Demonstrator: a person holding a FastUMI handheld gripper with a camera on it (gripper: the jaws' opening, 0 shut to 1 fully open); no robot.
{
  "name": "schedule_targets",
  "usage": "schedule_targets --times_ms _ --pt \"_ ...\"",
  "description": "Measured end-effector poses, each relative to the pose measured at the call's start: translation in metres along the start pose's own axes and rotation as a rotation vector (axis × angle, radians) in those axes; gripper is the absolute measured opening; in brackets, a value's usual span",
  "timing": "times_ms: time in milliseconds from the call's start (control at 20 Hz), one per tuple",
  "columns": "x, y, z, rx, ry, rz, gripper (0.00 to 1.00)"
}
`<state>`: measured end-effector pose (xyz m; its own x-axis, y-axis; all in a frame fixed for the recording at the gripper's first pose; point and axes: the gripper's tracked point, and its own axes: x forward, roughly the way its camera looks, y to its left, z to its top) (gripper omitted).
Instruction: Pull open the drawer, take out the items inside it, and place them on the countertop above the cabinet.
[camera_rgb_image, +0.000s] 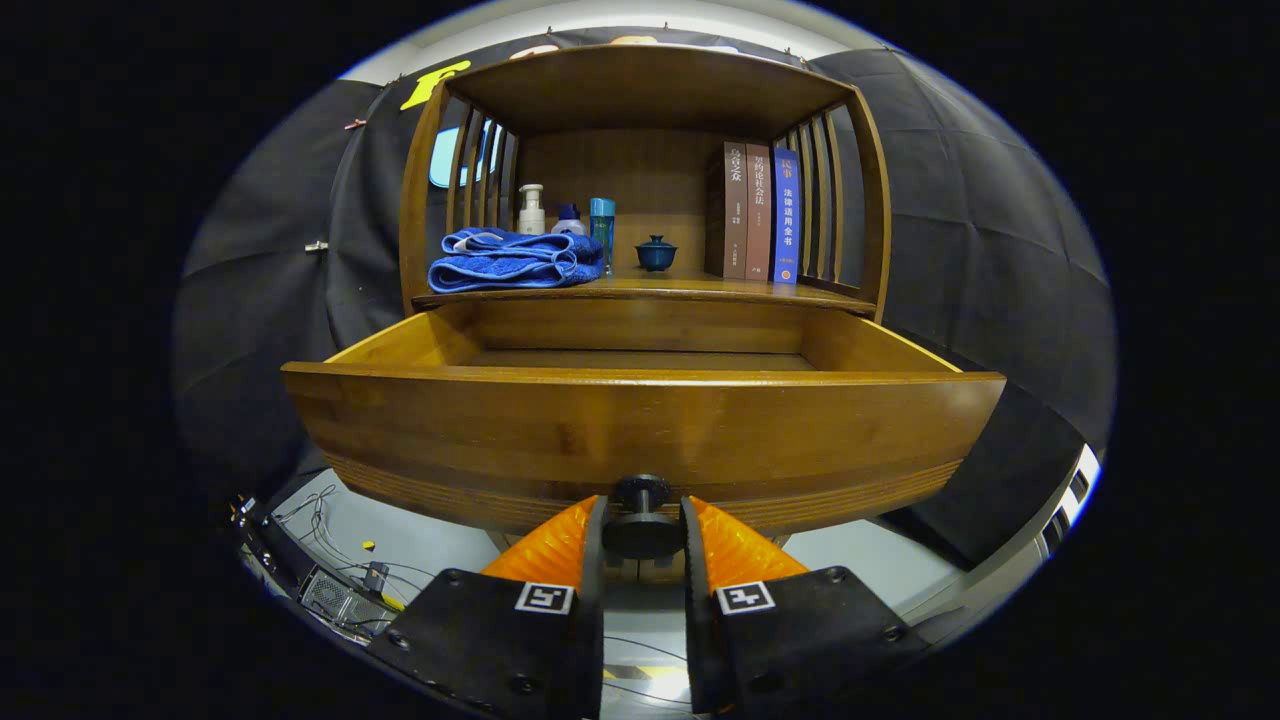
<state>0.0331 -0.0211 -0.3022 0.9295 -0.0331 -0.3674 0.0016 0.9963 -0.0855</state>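
A wooden cabinet holds a drawer (640, 425) that stands pulled far out toward me. Its dark round knob (643, 520) sits between my fingers, and my gripper (643, 525) is shut on it, both fingers pressing its sides. I look over the drawer's front rim at a strip of bare floor inside; the rest of the inside is hidden by the front panel. The countertop (690, 290) lies above the drawer, under a wooden canopy.
On the countertop lie a folded blue towel (515, 262), a white pump bottle (531, 210), a blue bottle (602, 225), a small blue lidded cup (656, 253) and three upright books (757, 212). Slatted side rails flank it. Cables and boxes (345, 590) lie on the floor below left.
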Motion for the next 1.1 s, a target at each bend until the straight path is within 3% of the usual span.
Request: schedule_targets --times_ms 350,600,850,1100 --pt "-0.011 0.002 -0.007 0.013 0.018 0.004 0.38" --pt "-0.050 -0.009 0.036 0.037 -0.075 -0.010 1.00" --pt "-0.065 -0.013 0.073 0.086 -0.007 0.024 1.00" --pt "-0.051 -0.017 0.122 0.002 0.070 0.010 1.00"
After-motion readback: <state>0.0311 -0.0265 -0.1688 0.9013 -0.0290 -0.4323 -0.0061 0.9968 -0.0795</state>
